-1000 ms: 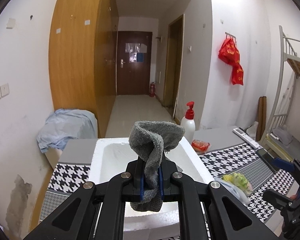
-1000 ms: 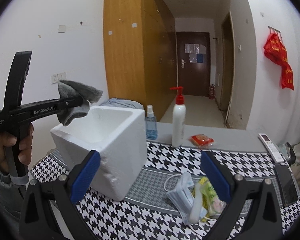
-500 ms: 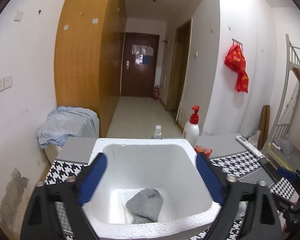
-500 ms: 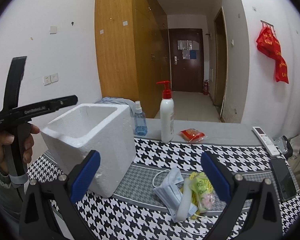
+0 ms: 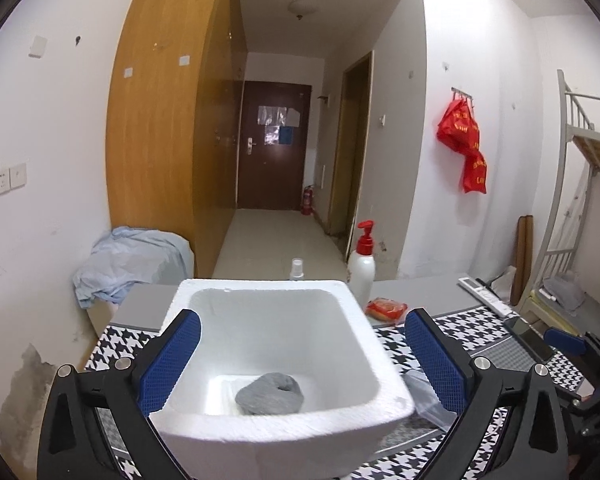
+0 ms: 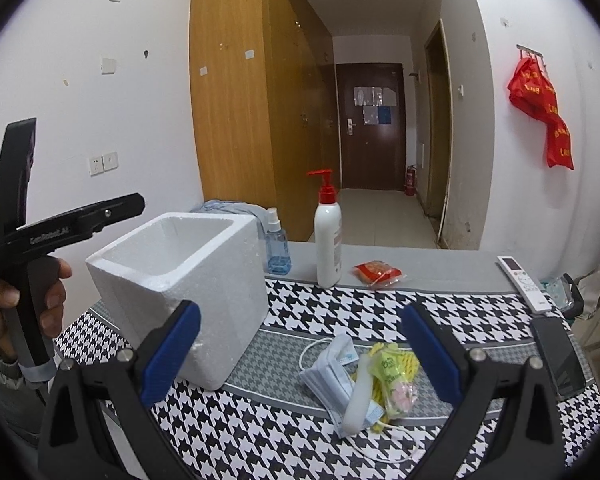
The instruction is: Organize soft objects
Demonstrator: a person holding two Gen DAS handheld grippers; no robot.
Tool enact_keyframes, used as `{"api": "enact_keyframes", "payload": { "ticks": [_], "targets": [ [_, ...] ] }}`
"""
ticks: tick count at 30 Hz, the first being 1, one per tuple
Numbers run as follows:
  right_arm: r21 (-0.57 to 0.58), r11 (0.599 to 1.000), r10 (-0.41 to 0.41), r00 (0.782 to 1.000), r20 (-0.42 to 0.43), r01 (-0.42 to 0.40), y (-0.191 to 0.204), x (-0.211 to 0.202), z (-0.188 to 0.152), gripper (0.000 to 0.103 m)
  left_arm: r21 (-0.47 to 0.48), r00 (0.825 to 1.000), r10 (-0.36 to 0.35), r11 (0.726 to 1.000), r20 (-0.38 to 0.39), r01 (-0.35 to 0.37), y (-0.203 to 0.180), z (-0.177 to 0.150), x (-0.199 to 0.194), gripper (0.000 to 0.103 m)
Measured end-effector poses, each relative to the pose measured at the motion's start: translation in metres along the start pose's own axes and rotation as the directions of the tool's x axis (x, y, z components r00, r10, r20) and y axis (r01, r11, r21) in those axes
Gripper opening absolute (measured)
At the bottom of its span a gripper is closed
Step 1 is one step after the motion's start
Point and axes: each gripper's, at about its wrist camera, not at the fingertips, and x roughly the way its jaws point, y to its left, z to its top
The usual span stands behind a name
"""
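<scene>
A grey sock (image 5: pixel 269 393) lies balled on the bottom of the white foam box (image 5: pixel 352 320). My left gripper (image 5: pixel 300 360) is open and empty, held above the box's near rim. In the right wrist view the foam box (image 6: pixel 220 280) stands at the left of the table and the left gripper (image 6: pixel 100 216) hovers beside it. My right gripper (image 6: pixel 298 354) is open and empty above a pale blue face mask (image 6: pixel 332 376) and a yellow-green soft packet (image 6: pixel 392 376) lying on the houndstooth cloth.
A white pump bottle (image 6: pixel 327 240), a blue spray bottle (image 6: pixel 277 250) and a red packet (image 6: pixel 376 272) stand behind the box. A remote (image 6: pixel 522 282) and a phone (image 6: pixel 556 356) lie at the right. A blue cloth pile (image 5: pixel 128 260) is at far left.
My left gripper opened and let the grey sock fall into the foam box, then drew back a little. My right gripper stayed open and shifted slightly toward the mask pile.
</scene>
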Motion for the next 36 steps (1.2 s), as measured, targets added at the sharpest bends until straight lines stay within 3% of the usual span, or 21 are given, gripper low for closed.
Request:
{"api": "enact_keyframes", "payload": {
  "ticks": [22, 36],
  "targets": [
    [0.023, 1.000, -0.015, 1.000, 0.015, 0.014, -0.024, -0.034, -0.020, 0.102, 0.062, 0.993, -0.111, 0.992, 0.051, 0.107, -0.062, -0.029, -0.041, 0.102],
    [0.041, 0.999, -0.029, 1.000, 0.009, 0.029, -0.040, -0.051, -0.040, 0.102, 0.063, 0.987, -0.160, 0.985, -0.028, 0.161, -0.089, -0.061, -0.035, 0.102]
  ]
}}
